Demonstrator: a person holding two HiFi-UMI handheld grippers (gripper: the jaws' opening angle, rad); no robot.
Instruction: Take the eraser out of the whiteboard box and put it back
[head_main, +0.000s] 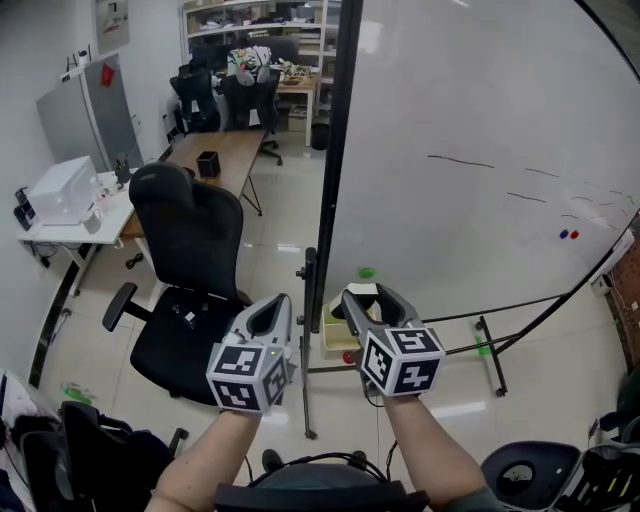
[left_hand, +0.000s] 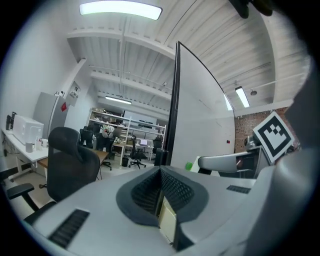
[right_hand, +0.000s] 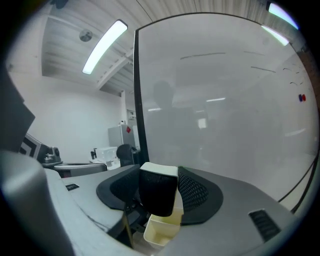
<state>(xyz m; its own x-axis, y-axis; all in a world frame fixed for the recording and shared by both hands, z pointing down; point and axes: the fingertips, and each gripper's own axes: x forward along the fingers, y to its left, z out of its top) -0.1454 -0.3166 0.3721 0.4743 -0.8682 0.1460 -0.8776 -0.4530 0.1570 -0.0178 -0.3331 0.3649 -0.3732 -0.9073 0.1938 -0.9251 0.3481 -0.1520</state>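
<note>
The left claw (head_main: 278, 301) is clenched on nothing, the right claw (head_main: 367, 296) grips the eraser (right_hand: 157, 194) above the box (right_hand: 161, 231) (cream, beside the whiteboard (head_main: 480, 130)), so taking out looks done and only the return is left.

Left claw (left_hand: 161, 172) seemingly closed, empty; right claw (head_main: 370, 298) grips the eraser (right_hand: 157, 192); both near level.

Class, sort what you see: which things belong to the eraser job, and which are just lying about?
Job: eraser, held in the right gripper; cream whiteboard box; whiteboard.
Lying about: black office chair; wooden desk; white appliance.
</note>
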